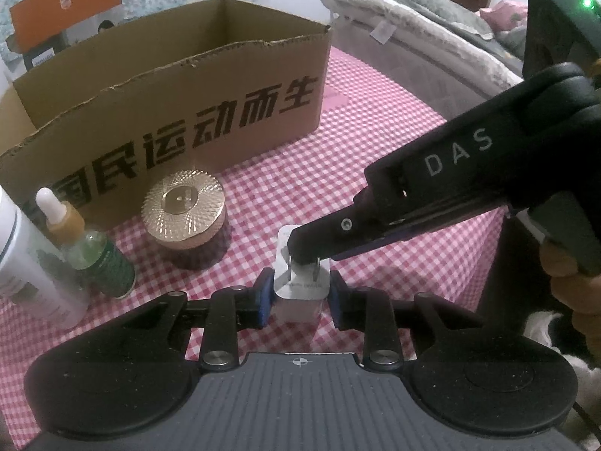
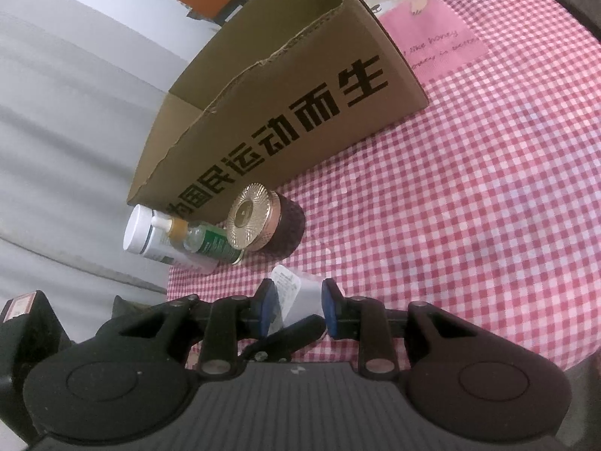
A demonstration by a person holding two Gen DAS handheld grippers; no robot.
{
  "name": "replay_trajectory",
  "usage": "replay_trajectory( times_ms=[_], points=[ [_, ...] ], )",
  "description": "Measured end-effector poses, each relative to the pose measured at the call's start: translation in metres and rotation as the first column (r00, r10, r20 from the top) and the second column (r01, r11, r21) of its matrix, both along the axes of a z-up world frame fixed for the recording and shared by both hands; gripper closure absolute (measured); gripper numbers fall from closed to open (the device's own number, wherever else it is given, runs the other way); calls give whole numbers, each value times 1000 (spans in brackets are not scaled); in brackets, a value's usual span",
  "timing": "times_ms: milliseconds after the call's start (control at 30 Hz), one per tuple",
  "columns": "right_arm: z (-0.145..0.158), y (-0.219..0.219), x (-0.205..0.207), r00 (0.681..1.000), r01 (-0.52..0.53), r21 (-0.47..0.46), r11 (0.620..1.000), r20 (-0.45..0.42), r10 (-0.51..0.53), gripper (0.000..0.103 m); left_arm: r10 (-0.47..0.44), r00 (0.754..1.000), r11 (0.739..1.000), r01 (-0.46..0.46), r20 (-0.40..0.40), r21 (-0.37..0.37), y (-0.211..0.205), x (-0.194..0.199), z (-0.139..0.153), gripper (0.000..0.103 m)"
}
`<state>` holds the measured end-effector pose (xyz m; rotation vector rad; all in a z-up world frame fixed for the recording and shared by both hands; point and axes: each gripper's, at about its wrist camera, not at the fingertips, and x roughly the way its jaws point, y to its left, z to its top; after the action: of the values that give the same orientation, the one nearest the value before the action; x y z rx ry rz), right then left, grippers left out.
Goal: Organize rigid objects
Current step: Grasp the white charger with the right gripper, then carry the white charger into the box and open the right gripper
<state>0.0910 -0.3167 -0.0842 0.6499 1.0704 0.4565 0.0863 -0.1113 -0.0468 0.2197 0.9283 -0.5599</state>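
Observation:
A white charger plug [image 1: 300,295] stands prongs-up on the pink checked cloth. My left gripper [image 1: 299,297] has its blue pads against the plug's two sides and is shut on it. My right gripper [image 1: 300,253] reaches in from the right, and its black fingers close over the plug's top around the prongs. In the right wrist view the charger plug [image 2: 300,289] fills the gap between the blue pads of the right gripper [image 2: 298,300]. A black finger of the left gripper [image 2: 296,332] shows just below it.
An open cardboard box [image 1: 169,112] [image 2: 300,94] stands behind. In front of it stand a gold-lidded jar [image 1: 184,203] [image 2: 255,218], a green dropper bottle [image 1: 97,251] [image 2: 210,244] and a white bottle [image 1: 22,263] [image 2: 146,236]. A bed [image 1: 413,30] lies beyond the table.

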Motion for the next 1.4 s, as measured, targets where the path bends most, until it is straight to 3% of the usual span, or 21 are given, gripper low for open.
replay_trajectory(
  times_ms=[500,667,833,1000,1167,1400],
  points=[
    [2,0,-5,1000,14,19,1000,22,-14,71,16,1000,1000,-16,11,5,0,-4,-1,77],
    [20,6,-6,997,1,24,1000,74,-3,71,24,997,1000,-24,70,9,4,-10,25,77],
    [62,14,3,981,-39,8,999,192,37,71,41,986,999,-43,161,6,11,-5,65,77],
    [104,23,32,952,-97,-12,995,290,97,71,72,976,997,-72,206,-9,18,23,101,77],
    [129,31,78,943,-142,-18,990,301,141,71,104,978,995,-103,183,-13,19,65,121,77],
    [138,40,164,955,-176,-59,983,234,185,71,189,981,982,-188,46,-25,15,144,118,77]
  ],
)
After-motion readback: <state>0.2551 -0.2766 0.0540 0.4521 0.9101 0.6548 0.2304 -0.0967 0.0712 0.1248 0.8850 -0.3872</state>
